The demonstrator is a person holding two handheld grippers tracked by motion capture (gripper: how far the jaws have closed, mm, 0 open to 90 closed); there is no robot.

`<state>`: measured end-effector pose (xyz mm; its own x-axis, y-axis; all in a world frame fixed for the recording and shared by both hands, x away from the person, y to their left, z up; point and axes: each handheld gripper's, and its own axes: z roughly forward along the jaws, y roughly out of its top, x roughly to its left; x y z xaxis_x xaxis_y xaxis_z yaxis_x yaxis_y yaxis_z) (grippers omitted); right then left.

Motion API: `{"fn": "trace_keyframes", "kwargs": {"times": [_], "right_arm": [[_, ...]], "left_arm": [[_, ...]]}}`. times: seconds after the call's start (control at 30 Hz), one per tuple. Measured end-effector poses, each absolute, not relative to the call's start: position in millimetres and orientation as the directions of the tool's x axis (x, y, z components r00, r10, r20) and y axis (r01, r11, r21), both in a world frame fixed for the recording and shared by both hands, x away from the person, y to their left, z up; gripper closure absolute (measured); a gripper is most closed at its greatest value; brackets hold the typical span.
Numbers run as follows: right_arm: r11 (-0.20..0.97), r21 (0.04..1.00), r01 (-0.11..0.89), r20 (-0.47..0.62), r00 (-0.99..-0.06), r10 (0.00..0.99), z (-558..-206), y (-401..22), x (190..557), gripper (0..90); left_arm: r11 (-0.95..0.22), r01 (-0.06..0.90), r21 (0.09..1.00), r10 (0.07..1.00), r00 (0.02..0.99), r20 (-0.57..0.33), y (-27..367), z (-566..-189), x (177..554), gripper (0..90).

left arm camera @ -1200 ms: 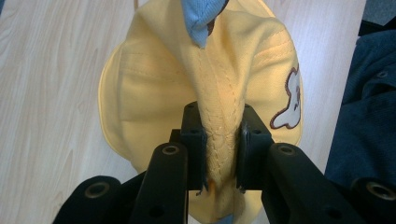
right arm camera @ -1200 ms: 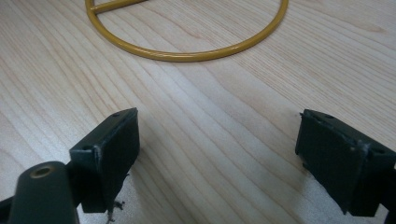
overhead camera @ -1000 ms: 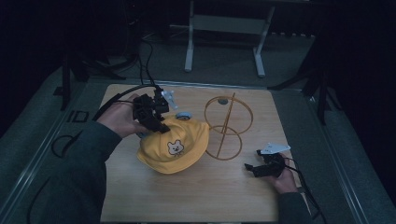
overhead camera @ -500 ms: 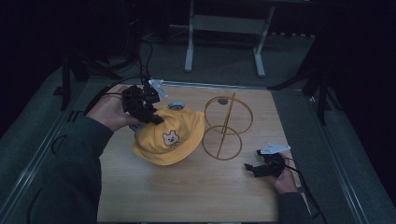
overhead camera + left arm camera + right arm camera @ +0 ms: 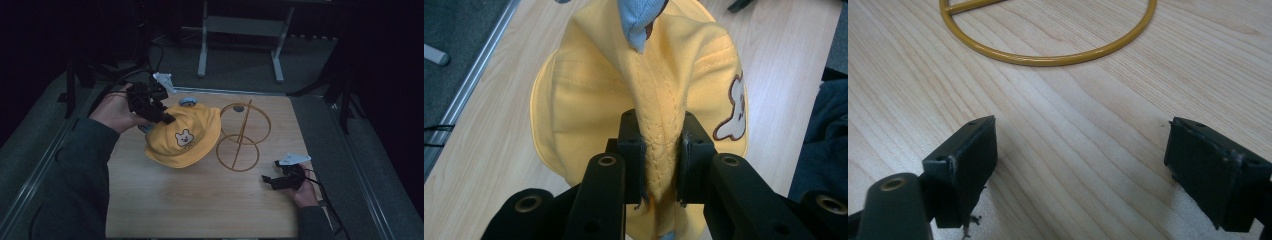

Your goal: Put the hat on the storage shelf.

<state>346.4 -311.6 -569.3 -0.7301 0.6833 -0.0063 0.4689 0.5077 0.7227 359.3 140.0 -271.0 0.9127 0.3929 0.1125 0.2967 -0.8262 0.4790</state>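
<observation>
Left gripper (image 5: 167, 119) at the upper left of the high view, pinching a fold of the yellow hat (image 5: 182, 137) tight between both jaws. Hat in the middle of the frame, partly lifted off the wooden table (image 5: 200, 200), bear face toward the front. Just right of the hat, touching nothing, a gold wire stand (image 5: 243, 137). Right gripper (image 5: 267, 180) at the lower right, resting low on the table, jaws spread wide with nothing between them, near the stand's bottom ring.
</observation>
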Motion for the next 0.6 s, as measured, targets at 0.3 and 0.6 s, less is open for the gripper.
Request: {"fn": "trace_keyframes", "kwargs": {"times": [0.3, 0.6], "right_arm": [[0.508, 0.724, 0.467, -0.008, -0.731, 0.683, -569, -312, 346, 13.5], [0.507, 0.724, 0.467, -0.007, -0.730, 0.683, -569, -312, 346, 13.5]], "left_arm": [[-0.816, 0.289, 0.501, 0.400, 0.907, 0.128, 138, -258, 361, 76.4], [-0.797, 0.279, 0.536, 0.400, 0.909, 0.121, 136, -245, 365, 76.4]]}}
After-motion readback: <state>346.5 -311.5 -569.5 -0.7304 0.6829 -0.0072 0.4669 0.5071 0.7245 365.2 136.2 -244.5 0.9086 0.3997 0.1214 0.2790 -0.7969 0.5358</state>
